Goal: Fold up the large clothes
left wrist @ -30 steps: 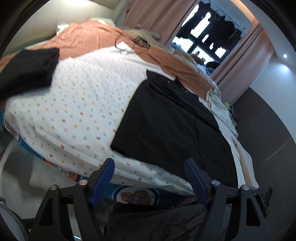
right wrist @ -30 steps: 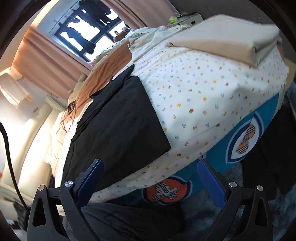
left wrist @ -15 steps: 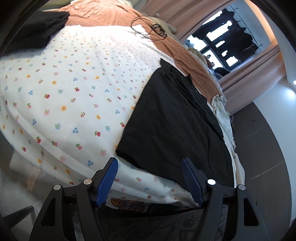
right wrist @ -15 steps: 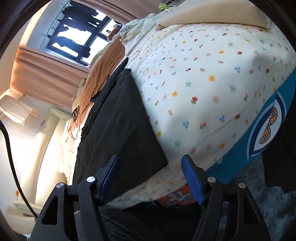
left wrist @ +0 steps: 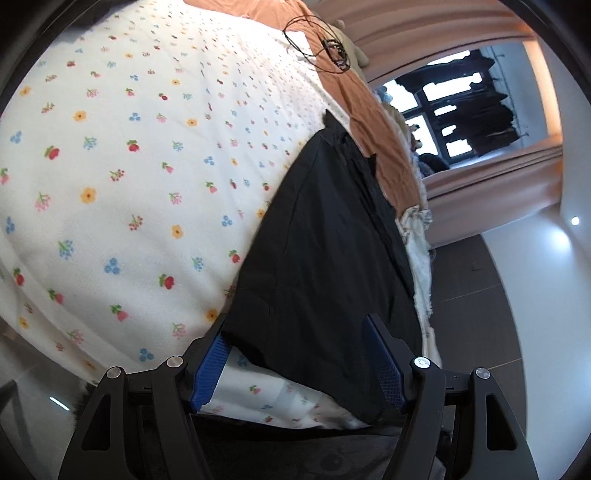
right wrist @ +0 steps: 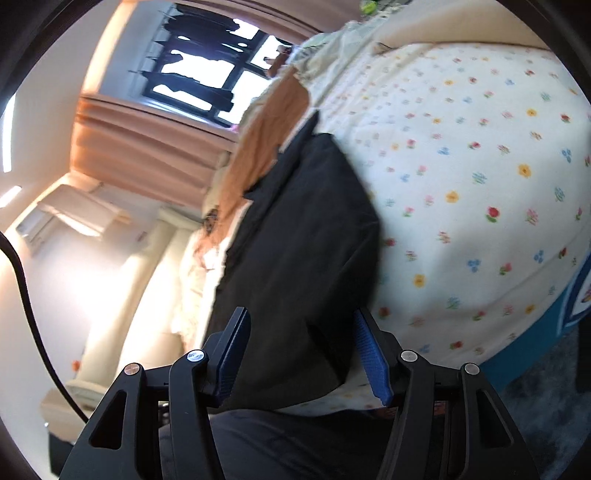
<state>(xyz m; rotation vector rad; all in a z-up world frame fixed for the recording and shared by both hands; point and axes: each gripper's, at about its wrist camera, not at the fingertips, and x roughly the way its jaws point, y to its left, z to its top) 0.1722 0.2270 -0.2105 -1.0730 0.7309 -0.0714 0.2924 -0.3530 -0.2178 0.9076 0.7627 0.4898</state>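
Observation:
A large black garment (left wrist: pixel 325 240) lies flat on a white floral sheet (left wrist: pixel 129 184) over the bed. My left gripper (left wrist: pixel 295 363) is low at the garment's near edge. Its blue pads stand open on either side of the near left corner, with the cloth lying between them. In the right wrist view the same garment (right wrist: pixel 303 240) stretches away from me. My right gripper (right wrist: pixel 301 356) straddles its near right corner. Its jaws are closing, with the black cloth between them and a gap at each pad.
An orange blanket (left wrist: pixel 369 110) runs along the far side of the bed, with a black cable (left wrist: pixel 321 44) on it. A beige folded cloth (right wrist: pixel 443 29) lies at the bed's right end. Curtains and a window (right wrist: pixel 207 74) stand beyond. The bed's blue side (right wrist: pixel 554 332) drops to the floor.
Both grippers have come down and closer to the garment's near edge, which now lies between their fingers. The right jaws have narrowed. The left gripper has rolled.

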